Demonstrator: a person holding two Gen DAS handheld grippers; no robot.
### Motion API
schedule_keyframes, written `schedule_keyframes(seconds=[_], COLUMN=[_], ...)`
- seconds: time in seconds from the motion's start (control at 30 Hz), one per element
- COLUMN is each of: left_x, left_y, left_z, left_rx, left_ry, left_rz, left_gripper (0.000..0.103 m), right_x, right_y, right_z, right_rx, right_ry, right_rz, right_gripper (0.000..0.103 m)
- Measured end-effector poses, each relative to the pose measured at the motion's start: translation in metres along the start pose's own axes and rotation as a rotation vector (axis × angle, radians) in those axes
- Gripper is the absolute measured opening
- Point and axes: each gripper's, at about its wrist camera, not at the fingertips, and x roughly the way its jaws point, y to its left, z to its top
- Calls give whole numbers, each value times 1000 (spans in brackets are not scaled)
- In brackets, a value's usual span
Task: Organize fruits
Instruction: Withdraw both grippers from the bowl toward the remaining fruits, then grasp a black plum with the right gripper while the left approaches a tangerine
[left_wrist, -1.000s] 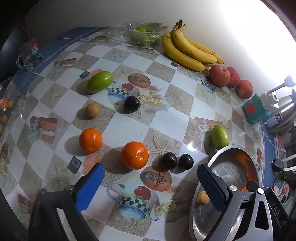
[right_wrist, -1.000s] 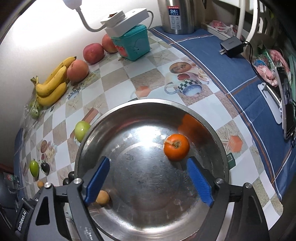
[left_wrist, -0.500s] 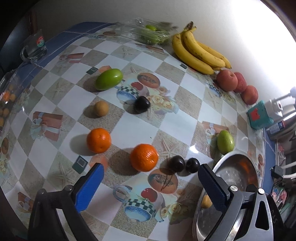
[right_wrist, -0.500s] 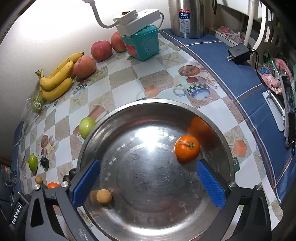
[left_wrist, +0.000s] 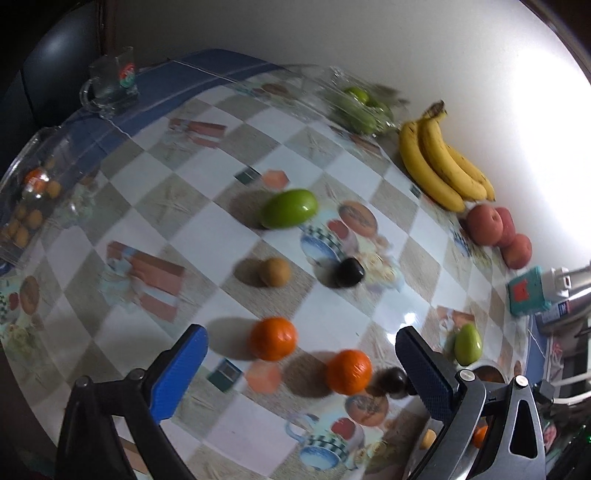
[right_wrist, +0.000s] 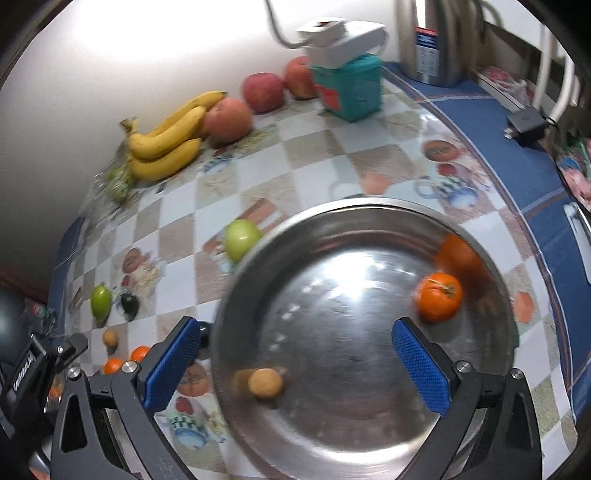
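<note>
The left gripper (left_wrist: 300, 363) hangs wide open and empty above the counter (left_wrist: 207, 236), with the nearer orange (left_wrist: 273, 338) between its fingers, toward twelve o'clock. The right gripper (right_wrist: 291, 363), equally spread and holding nothing, hovers over the steel bowl (right_wrist: 295, 439), which already has a tangerine (right_wrist: 439, 296) at two o'clock and a small brown fruit (right_wrist: 266, 383) at eight. Best to centre on that orange (round, so prone to roll), lower squarely, close gently, keeping clear of the second orange (left_wrist: 348, 371).
</note>
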Motion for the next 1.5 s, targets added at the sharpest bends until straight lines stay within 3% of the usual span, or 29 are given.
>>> schedule_keyframes(seconds=[0.37,0.57,0.6,0.67,0.87,0.97,1.2,1.27,1.5], left_x=[7,21,22,24,31,31,34,35,36], left_y=[28,44,43,39,32,31,32,31,31], left_z=[7,4,3,2,0,0,0,0,-1], left_rx=[-96,-173,-174,-164,-149,-153,-171,-175,-190], left_ry=[49,112,120,130,150,150,162,169,181], left_rz=[-32,-46,-62,-82,-84,-76,-78,-81,-89], left_gripper=[99,91,89,87,82,81,81,81,81], right_x=[6,15,16,18,28,34,53,59,68], right_y=[60,84,86,89,87,90,96,97,97], right_z=[-7,-11,-11,-11,-4,-1,1,0,2], right_rx=[-142,-218,-227,-238,-243,-260,-292,-296,-300], right_ry=[26,41,43,48,76,96,163,183,200], right_rz=[112,96,96,93,87,75,25,14,-37], right_gripper=[103,101,99,80,51,41,37,31,26])
